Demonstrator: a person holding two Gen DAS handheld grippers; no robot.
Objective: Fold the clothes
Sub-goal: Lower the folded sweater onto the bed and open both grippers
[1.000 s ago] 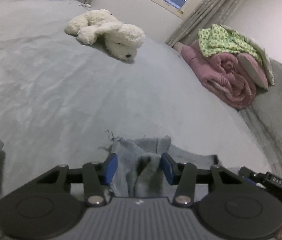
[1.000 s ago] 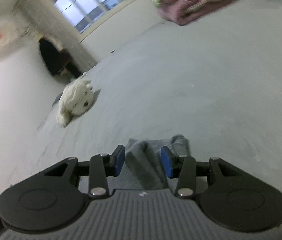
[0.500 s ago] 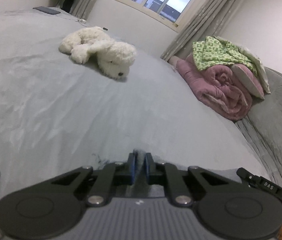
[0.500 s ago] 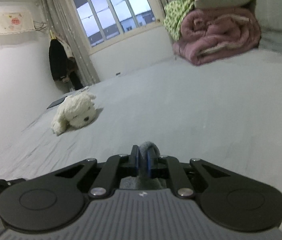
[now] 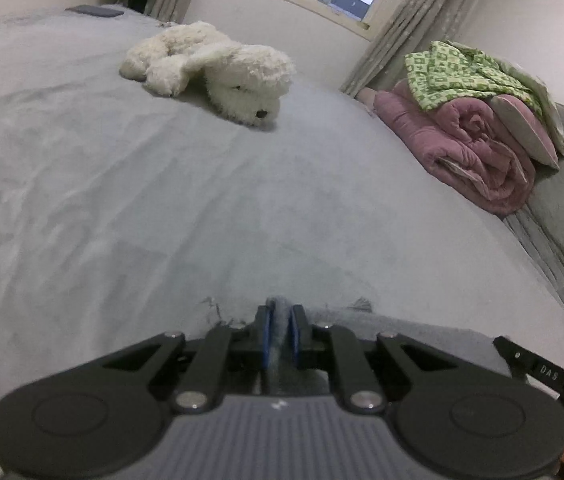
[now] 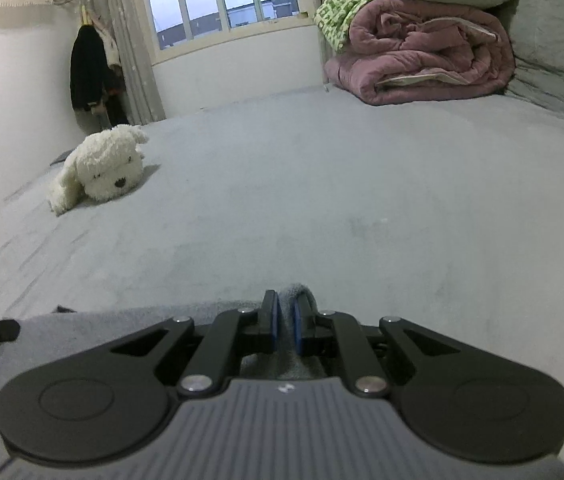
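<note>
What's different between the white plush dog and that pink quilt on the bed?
The plush dog is white and fluffy; the quilt is pink and smooth. The dog lies sprawled alone out on the bed; the quilt is rolled and folded at the bed's edge. Nothing rests on the dog, while a pillow and a green patterned cloth sit on the quilt. Both are soft and lie on the grey bed.

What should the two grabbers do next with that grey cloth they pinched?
Probably lift it a little and carry that edge forward over the bed. The left gripper and right gripper have just closed, and each pinches a bunch of the grey cloth, which looks stretched between them. The sheet ahead looks bare, with the white plush dog far off.
</note>
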